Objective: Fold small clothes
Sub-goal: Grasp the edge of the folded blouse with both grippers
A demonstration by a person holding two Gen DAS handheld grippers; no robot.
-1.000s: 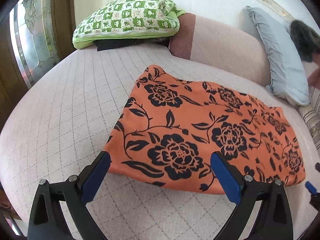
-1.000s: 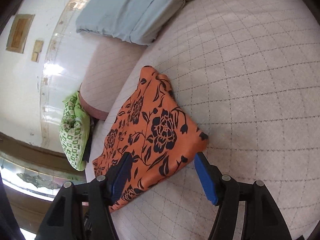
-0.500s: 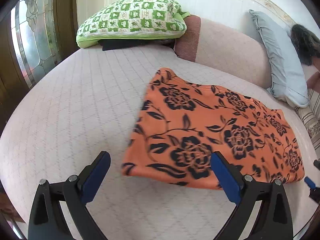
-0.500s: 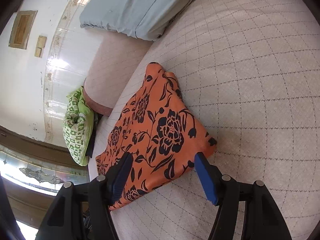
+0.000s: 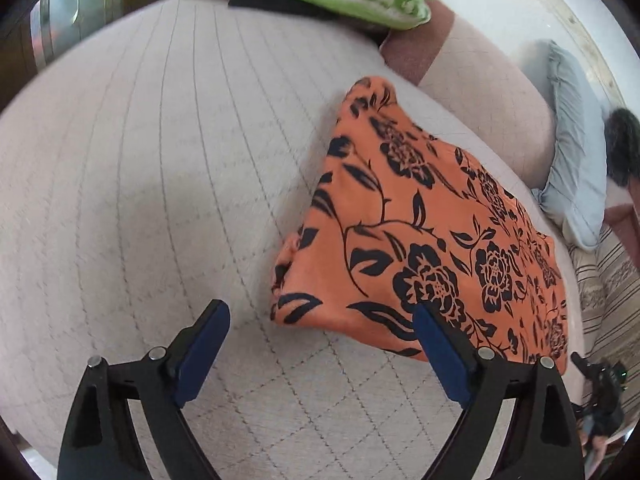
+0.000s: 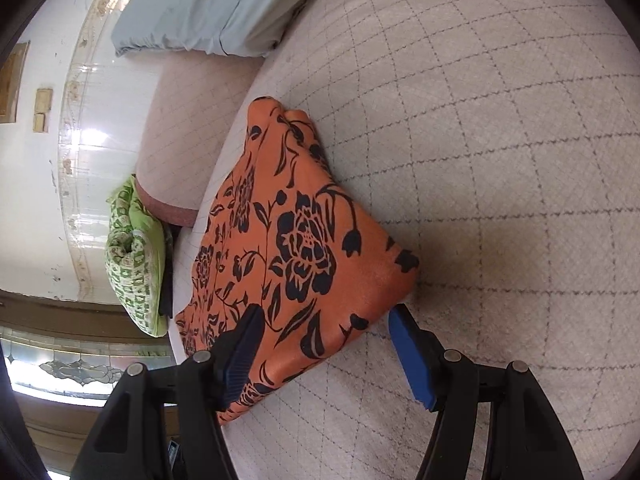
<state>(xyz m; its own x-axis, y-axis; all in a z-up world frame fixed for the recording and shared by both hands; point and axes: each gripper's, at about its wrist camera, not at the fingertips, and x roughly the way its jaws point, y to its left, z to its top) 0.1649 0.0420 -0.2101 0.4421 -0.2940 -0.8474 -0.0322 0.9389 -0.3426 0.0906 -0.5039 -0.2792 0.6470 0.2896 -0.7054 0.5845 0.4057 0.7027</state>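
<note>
From the left wrist I see the left tool (image 5: 322,326) spread wide and holding nothing. A second ago the orange floral garment (image 5: 432,236) lay squarely between my fingers; now it sits ahead and to the right of the tool, with only the right finger overlapping its near edge and the left finger over bare bed (image 5: 140,168). The view has swung off to the left, so I judge that I am lining up on the garment's near left corner for the next fold (the corner looks slightly puckered). Its long axis runs from just ahead of the tool away to the far right, towards the grey pillow (image 5: 576,168).

From the right wrist, the right tool (image 6: 326,326) is also wide open and empty, and it has closed in: the garment's near corner (image 6: 400,276) now sits between the fingers, just ahead of the right one. Here the long axis runs from that corner off to the left of the tool, towards the green checked cushion (image 6: 136,264).
</note>
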